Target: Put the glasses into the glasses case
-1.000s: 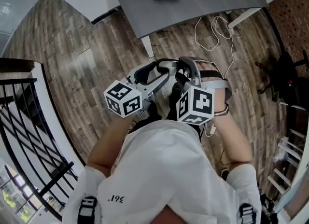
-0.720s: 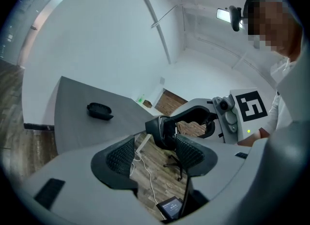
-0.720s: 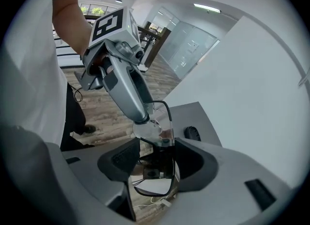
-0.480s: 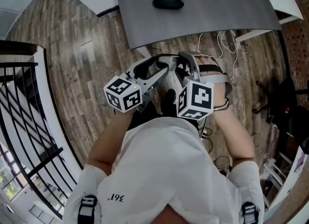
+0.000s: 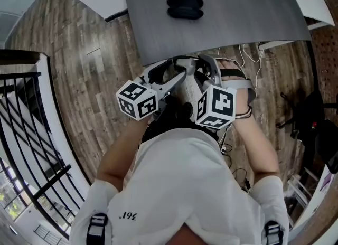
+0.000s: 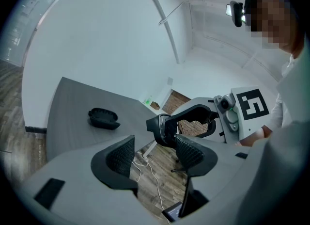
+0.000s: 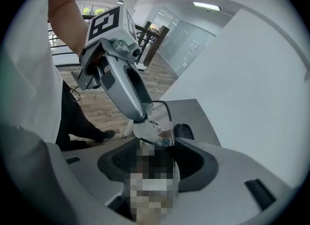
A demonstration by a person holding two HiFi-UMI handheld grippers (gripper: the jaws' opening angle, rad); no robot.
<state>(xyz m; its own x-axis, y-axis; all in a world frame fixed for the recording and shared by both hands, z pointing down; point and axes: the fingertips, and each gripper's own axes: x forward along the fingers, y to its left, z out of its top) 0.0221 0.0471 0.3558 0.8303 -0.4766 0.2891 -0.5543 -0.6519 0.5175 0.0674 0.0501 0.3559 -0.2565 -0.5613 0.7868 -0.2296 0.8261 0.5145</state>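
Note:
The black glasses case (image 5: 185, 6) lies shut on the grey table (image 5: 237, 22), and shows too in the left gripper view (image 6: 103, 118) and the right gripper view (image 7: 184, 131). Both grippers hang close together over the wooden floor at the table's near edge. My right gripper (image 5: 203, 72) (image 7: 157, 156) is shut on the glasses (image 7: 149, 132); a clear lens and a thin dark frame stick out past its jaws. My left gripper (image 5: 171, 69) (image 6: 155, 153) is open with nothing between its pads, its tips close beside the right gripper (image 6: 167, 131).
A black metal railing (image 5: 26, 133) runs down the left. A white cable (image 5: 248, 48) trails on the floor under the table edge. A dark stand (image 5: 311, 117) is at the right. White walls rise behind the table.
The table and case have drawn nearer in the head view. Both grippers have moved forward together up to the table's edge. Their jaws stand as before.

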